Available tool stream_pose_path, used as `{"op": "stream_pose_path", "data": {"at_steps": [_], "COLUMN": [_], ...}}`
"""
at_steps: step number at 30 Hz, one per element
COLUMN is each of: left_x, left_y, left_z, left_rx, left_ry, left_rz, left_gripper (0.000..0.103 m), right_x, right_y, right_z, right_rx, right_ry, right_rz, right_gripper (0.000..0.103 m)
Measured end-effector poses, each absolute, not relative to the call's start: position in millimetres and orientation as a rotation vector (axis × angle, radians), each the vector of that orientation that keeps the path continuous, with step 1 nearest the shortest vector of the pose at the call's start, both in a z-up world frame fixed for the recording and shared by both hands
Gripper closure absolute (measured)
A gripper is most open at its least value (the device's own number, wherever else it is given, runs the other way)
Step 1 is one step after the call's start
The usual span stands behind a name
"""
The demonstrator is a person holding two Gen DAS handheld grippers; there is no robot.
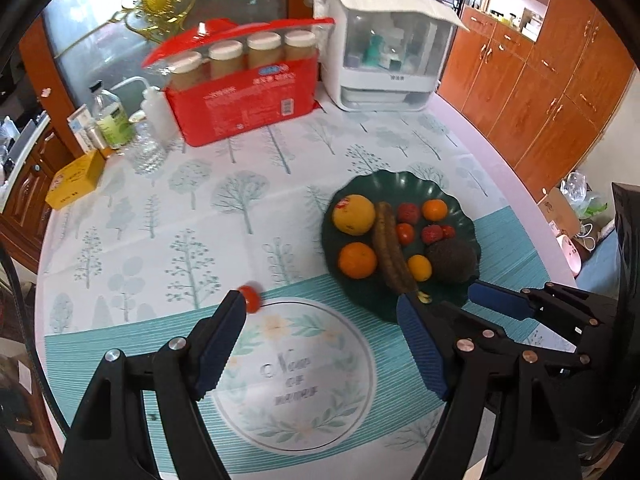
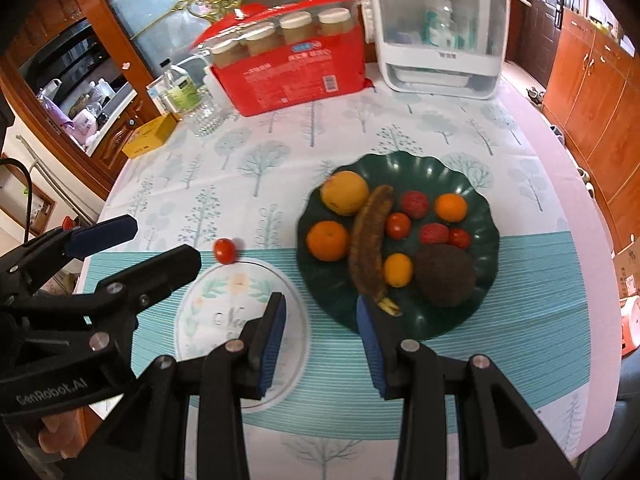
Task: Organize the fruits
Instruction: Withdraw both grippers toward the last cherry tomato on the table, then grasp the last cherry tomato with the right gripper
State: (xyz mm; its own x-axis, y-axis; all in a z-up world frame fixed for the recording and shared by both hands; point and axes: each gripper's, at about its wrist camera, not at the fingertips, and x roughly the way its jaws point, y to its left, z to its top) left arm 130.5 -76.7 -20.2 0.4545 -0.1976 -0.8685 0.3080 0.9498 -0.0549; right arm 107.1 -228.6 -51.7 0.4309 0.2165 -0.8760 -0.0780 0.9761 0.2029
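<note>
A dark green scalloped plate [image 1: 420, 184] [image 2: 460, 168] holds a yellow grapefruit [image 2: 345, 193], oranges, a browned banana [image 2: 370, 240], an avocado [image 2: 444, 275], lychees and cherry tomatoes. One loose cherry tomato [image 1: 251, 298] [image 2: 224, 250] lies on the tablecloth left of the plate. My left gripper [image 1: 320, 316] is open, its left fingertip just beside the loose tomato. My right gripper [image 2: 322, 312] is open and empty, near the plate's front rim; its fingers [image 1: 500, 300] show in the left wrist view.
At the back stand a red box of jars [image 1: 244, 100], a white appliance [image 1: 384, 48], bottles and a glass [image 1: 146, 148], and a yellow box [image 1: 74, 180]. Wooden cabinets [image 1: 540, 92] line the right. The round table edge curves at left and right.
</note>
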Motion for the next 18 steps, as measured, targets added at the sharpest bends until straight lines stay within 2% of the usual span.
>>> {"op": "stream_pose_path", "data": {"at_steps": [9, 18], "left_x": [135, 152], "left_y": [-10, 41], "left_z": [-7, -37], "left_rx": [0.094, 0.068], "left_ry": [1.002, 1.045], "left_rz": [-0.243, -0.159], "left_gripper": [0.024, 0.024], "right_x": [108, 141], "right_y": [-189, -159], "right_z": [-44, -56], "right_rx": [0.121, 0.103], "right_ry": [1.084, 1.07], "right_rz": [0.187, 0.191], "right_gripper": [0.066, 0.066]}}
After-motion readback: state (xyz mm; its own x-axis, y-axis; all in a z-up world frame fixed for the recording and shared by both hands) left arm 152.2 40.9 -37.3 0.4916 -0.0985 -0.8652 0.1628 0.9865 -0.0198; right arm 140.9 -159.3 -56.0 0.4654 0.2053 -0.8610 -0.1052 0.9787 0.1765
